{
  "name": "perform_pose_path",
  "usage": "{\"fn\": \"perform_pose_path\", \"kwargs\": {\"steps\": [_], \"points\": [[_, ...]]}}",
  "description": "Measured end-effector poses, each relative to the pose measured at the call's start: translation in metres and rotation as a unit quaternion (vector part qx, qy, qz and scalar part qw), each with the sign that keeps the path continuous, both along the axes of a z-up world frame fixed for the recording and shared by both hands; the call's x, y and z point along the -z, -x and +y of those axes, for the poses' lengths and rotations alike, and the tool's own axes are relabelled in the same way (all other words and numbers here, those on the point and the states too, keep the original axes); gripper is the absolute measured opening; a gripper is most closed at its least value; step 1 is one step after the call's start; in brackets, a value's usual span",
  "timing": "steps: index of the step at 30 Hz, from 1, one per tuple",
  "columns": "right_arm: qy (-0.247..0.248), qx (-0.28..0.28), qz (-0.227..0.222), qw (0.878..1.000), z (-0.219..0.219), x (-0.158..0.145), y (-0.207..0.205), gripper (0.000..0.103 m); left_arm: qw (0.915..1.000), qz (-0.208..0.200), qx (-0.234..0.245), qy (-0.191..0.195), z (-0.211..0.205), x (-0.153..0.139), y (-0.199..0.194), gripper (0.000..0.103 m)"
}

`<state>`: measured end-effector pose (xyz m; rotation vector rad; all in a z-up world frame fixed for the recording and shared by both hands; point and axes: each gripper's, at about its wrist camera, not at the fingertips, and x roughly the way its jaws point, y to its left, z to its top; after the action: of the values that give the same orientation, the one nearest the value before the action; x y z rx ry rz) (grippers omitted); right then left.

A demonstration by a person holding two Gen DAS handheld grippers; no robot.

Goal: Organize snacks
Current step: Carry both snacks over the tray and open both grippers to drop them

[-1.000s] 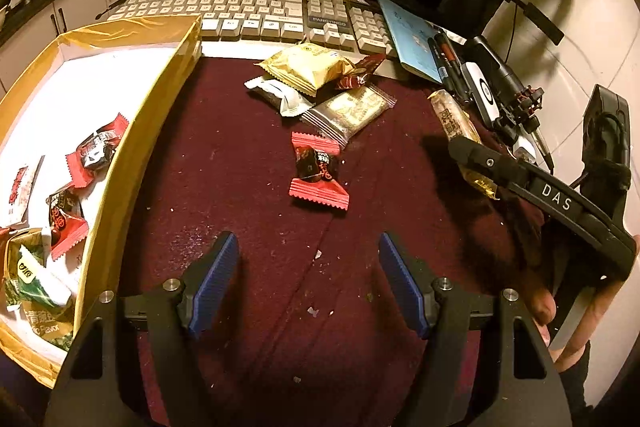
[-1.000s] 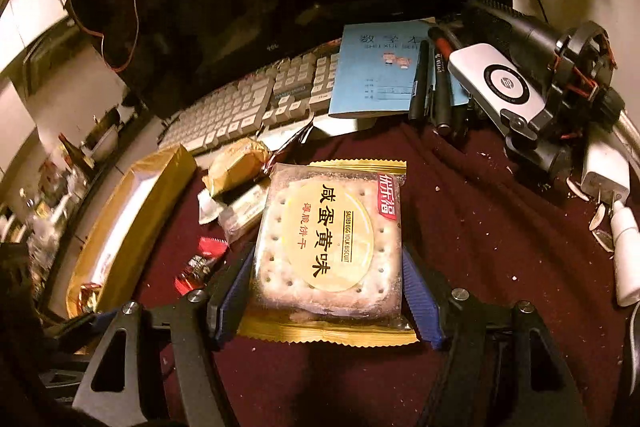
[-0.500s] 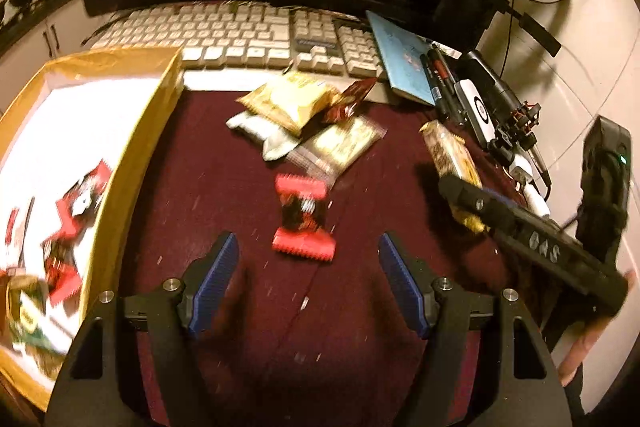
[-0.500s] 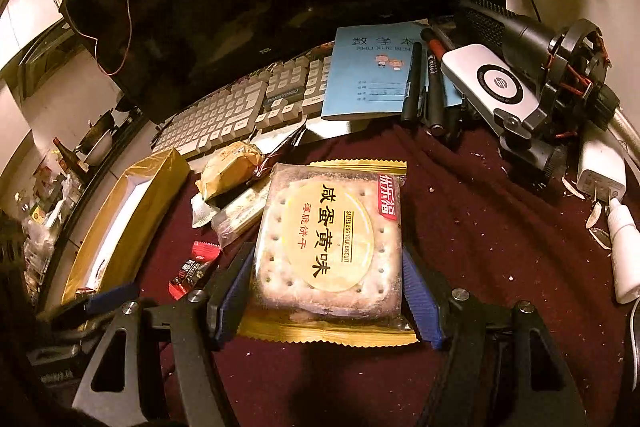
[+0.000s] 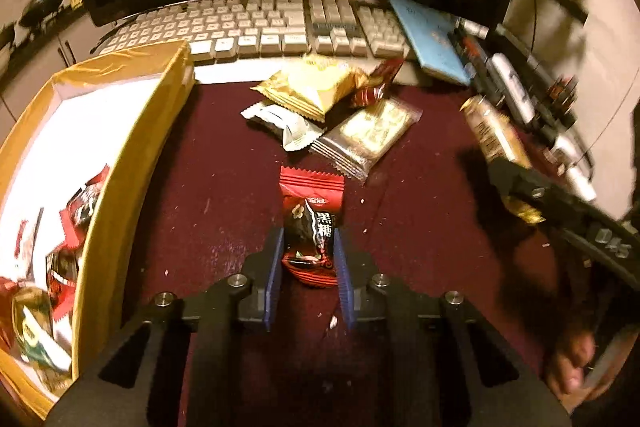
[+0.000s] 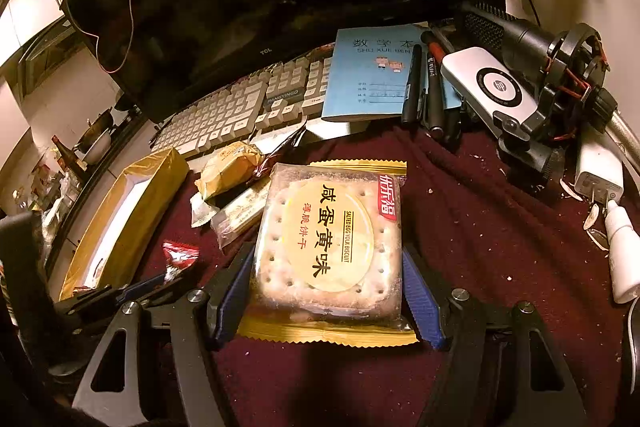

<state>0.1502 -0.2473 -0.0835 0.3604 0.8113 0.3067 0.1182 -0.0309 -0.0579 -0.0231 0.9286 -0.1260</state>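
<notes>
- The left gripper (image 5: 307,259) had its blue pads pinched tight around the waist of a red and black candy (image 5: 311,227), down on the dark red cloth (image 5: 224,187) near the middle of the table
- The right gripper (image 6: 326,287) gripped a biscuit packet (image 6: 330,243) by its two sides, jaws spread about as wide as the packet
- The gold box (image 5: 132,163) sat to the left, just beside the candy's spot, with a few wrapped sweets already inside
- More snacks (image 5: 332,115) lay in a loose heap farther off, near the keyboard (image 5: 256,31)
- To my eye the candy needed a straight lift first, high enough to clear the box wall, then a swing left and a release low over the white floor
- The wrapper looked slippery, so a steady squeeze on the hard centre seemed wiser than on the crimped ends
</notes>
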Motion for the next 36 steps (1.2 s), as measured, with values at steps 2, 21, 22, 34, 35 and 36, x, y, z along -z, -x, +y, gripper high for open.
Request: {"fn": "perform_pose_path", "kwargs": {"steps": [2,21,22,34,35,36], "points": [[-0.001,-0.002,-0.001,1.0,0.0,0.0,0.0,0.071,0.9998,-0.006,-0.003,0.018,0.007,-0.006,0.005,0.022],[-0.069,-0.129,-0.033,0.989,0.08,-0.049,0.02,0.071,0.9864,-0.078,-0.088,0.115,0.117,-0.076,0.073,0.022],[-0.066,-0.143,-0.038,0.987,0.091,-0.054,0.02,0.071,0.9851,-0.082,-0.099,0.114,0.129,-0.079,0.076,0.022],[-0.016,-0.262,-0.007,0.965,0.234,-0.073,-0.011,0.071,0.967,-0.067,-0.224,0.103,0.251,-0.06,0.04,0.022],[-0.012,-0.266,0.0,0.964,0.244,-0.071,-0.018,0.071,0.9662,-0.059,-0.229,0.103,0.257,-0.054,0.035,0.022],[-0.006,-0.267,0.006,0.964,0.257,-0.067,-0.027,0.071,0.9662,-0.048,-0.229,0.109,0.263,-0.048,0.028,0.022]]}}
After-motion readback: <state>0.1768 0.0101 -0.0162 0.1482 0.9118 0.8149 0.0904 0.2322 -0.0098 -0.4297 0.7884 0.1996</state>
